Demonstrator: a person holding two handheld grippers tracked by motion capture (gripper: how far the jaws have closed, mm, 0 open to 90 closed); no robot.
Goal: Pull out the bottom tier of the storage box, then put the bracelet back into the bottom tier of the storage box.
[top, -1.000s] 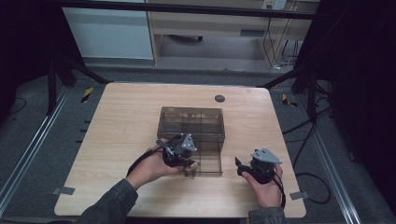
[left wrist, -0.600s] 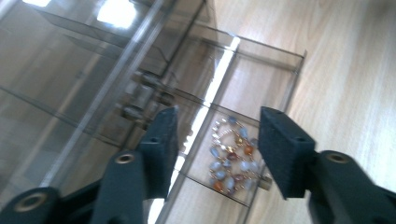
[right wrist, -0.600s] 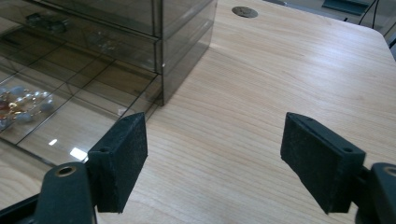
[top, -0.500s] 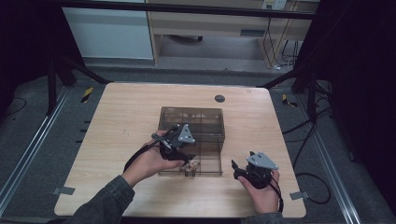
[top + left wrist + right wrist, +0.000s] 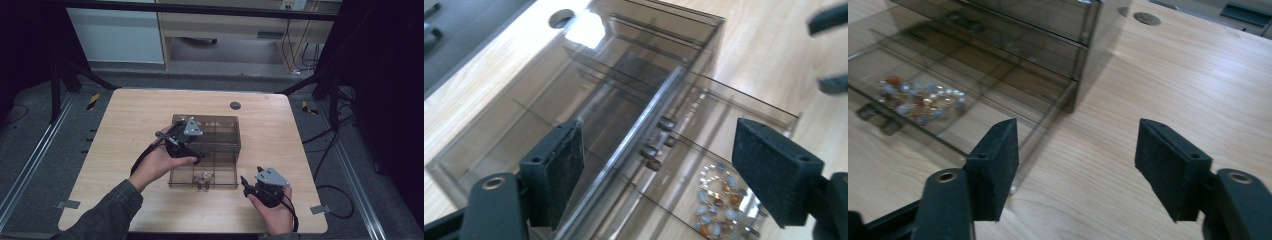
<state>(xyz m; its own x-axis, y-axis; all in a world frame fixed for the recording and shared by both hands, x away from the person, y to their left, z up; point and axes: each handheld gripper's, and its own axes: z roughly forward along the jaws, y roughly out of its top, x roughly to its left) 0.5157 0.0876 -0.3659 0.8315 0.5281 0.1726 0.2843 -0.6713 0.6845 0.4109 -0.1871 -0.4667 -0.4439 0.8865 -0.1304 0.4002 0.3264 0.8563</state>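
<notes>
Left claw (image 5: 196, 150): held in the person's left hand (image 5: 160, 162) above the smoked clear drawer box (image 5: 220, 135); jaws wide, having just been opening, nothing pressed between the pads. In the left gripper view the box's top edge and the drawer beneath lie in the gap, untouched.
Drawer box: stands mid-surface, its lower drawer (image 5: 202, 175) pulled out towards the person.
Bead bracelet (image 5: 202, 178): lies inside the pulled-out drawer, in a front compartment near the middle; seen in the left gripper view at (image 5: 719, 202) and in the right gripper view at (image 5: 918, 100).
Surface (image 5: 125, 125): light wood, with a round dark plug (image 5: 235, 105) behind the box.
Right claw (image 5: 245, 184): held in the right hand (image 5: 272, 215), low over the surface, just beside the drawer's front right corner; jaws moderately wide, having just been closing, with bare wood between them.
</notes>
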